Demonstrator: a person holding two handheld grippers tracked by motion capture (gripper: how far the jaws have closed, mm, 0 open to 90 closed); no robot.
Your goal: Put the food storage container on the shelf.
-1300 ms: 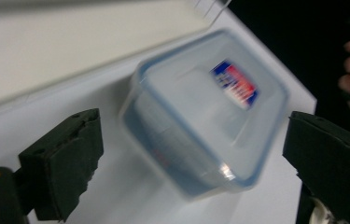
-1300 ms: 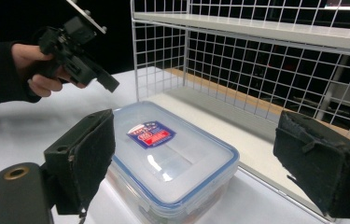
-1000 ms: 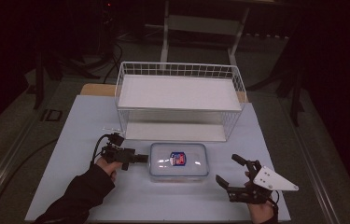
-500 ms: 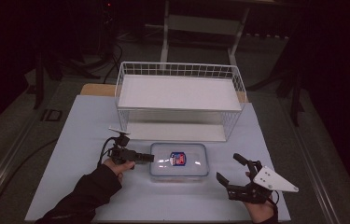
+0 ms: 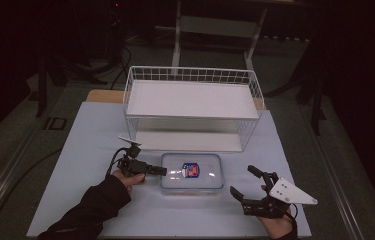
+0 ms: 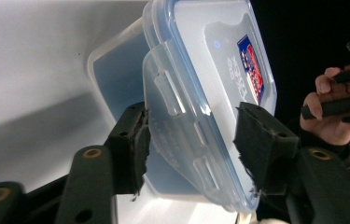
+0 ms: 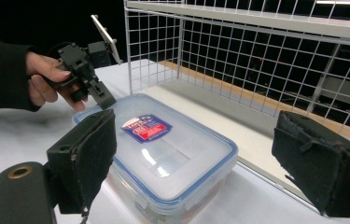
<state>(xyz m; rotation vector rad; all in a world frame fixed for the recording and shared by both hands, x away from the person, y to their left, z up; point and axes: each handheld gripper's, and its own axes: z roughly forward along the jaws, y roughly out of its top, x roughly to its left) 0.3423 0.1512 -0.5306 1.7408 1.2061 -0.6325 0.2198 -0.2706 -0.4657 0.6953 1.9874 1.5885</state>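
A clear plastic box [image 5: 200, 181] with a blue-rimmed lid and a red and blue label lies flat on the white table top. My left gripper [image 5: 162, 171] is at its left short end, turned on its side. In the left gripper view the left gripper [image 6: 191, 149] is open, its jaws straddling the lid's end latch [image 6: 177, 107]; the lower pad [image 6: 133, 149] touches the flap's edge. My right gripper [image 5: 242, 180] stands open just right of the box, apart from it. In the right gripper view the box [image 7: 163, 149] lies ahead between its wide-spread pads [image 7: 88, 154].
A white wire rack [image 5: 190, 100] with a solid white shelf stands directly behind the box, and its mesh side [image 7: 256, 60] is close. The white table top [image 5: 90, 150] spreads left of the box. Dark floor and cables surround the table.
My left gripper has slid right until its jaws reach the box's left end. The right gripper has stayed nearly still.
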